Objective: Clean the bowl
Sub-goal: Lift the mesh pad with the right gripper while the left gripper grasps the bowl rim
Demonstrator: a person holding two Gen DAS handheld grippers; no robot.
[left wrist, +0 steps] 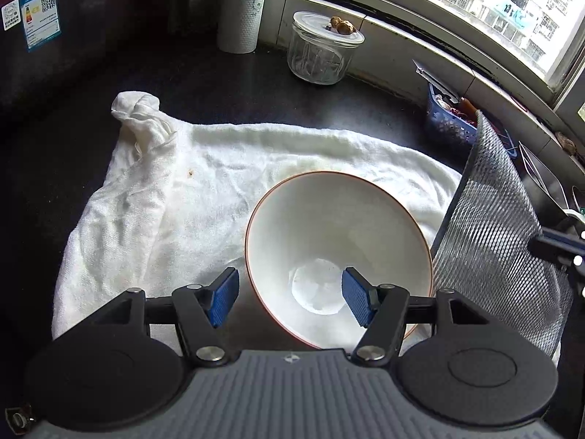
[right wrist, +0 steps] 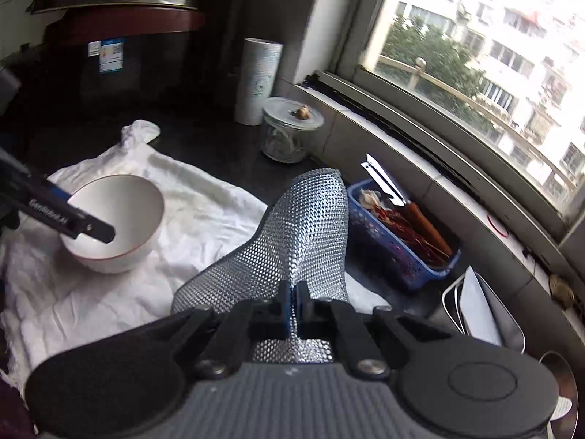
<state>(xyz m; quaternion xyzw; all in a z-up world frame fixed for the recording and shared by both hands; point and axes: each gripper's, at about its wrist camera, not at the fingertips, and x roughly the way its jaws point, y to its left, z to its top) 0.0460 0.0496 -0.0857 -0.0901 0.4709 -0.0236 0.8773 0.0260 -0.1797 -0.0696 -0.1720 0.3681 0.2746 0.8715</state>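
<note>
The bowl (left wrist: 338, 256) on the towel (left wrist: 204, 183) looks stiff, slick, breakable; grip its rim. Left gripper (left wrist: 290, 298) gapes wide astride the rim; right gripper (right wrist: 293, 305) pinches the mesh cloth (right wrist: 307, 219) beside the bowl.

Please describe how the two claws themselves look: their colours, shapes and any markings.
The left claw has black linkage arms with silver bolts, blue ribbed pads, two round black discs and a grey ridged body. The right claw has the same build. The right wrist view shows white lettering on the left claw's arm; it is too blurred to read. No cables or sleeves are visible.
</note>
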